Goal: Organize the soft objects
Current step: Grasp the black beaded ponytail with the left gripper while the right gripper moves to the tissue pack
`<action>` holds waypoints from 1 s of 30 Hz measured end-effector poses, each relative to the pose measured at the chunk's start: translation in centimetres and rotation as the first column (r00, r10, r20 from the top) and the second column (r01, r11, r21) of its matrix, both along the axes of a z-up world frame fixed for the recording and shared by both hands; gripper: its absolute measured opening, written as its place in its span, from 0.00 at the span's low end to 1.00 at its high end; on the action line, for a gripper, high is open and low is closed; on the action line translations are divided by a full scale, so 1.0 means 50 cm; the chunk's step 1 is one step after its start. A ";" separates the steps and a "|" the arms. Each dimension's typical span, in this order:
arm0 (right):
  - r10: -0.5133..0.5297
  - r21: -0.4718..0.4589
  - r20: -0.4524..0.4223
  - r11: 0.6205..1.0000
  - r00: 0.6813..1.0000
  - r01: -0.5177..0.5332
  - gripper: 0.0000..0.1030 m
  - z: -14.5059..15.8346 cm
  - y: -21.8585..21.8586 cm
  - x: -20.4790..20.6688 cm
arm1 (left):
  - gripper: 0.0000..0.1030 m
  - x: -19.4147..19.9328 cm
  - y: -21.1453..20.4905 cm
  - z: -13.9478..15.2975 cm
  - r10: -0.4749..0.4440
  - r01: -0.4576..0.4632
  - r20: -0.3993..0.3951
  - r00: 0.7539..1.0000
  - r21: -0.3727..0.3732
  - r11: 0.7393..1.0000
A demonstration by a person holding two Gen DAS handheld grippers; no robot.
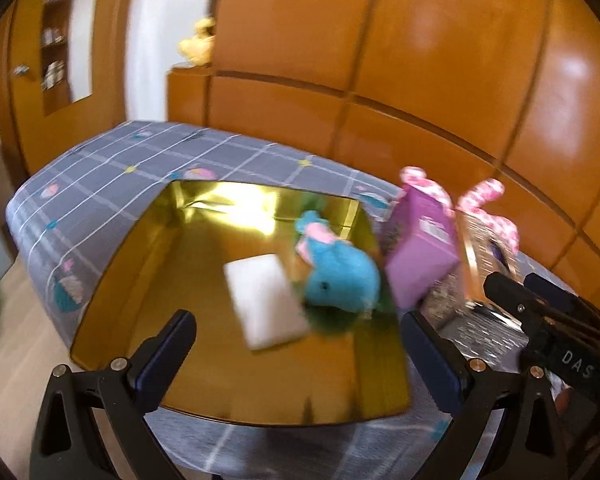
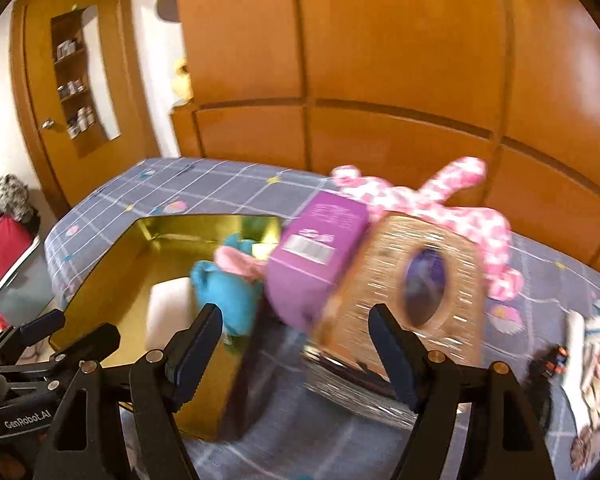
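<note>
Two hand-held grippers, left and right, both released, empty. Blue plush and white pad already in gold tray on bed; pink plush outside, likely next.

Blue plush and white pad inside gold box.

Gold box; turquoise plush; checked bedsheet
</note>
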State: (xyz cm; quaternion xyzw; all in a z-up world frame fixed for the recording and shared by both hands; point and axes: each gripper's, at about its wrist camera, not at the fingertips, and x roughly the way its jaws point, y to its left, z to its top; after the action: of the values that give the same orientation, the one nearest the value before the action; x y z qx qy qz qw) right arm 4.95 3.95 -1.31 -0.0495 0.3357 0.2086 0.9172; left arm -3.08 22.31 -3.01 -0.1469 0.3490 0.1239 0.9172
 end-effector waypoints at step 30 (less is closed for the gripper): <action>-0.561 -0.023 -0.076 0.828 0.824 0.561 0.75 -0.056 -0.489 -0.066 | 0.95 0.030 -0.442 0.050 -0.651 0.648 -0.034 0.758 0.144 0.748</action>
State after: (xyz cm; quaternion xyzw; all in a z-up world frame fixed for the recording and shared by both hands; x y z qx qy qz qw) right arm 1.64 -20.51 -4.09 0.0597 0.3717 -0.0680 0.9239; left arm -1.57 0.20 -0.54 0.0503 0.3596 -0.1787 0.9145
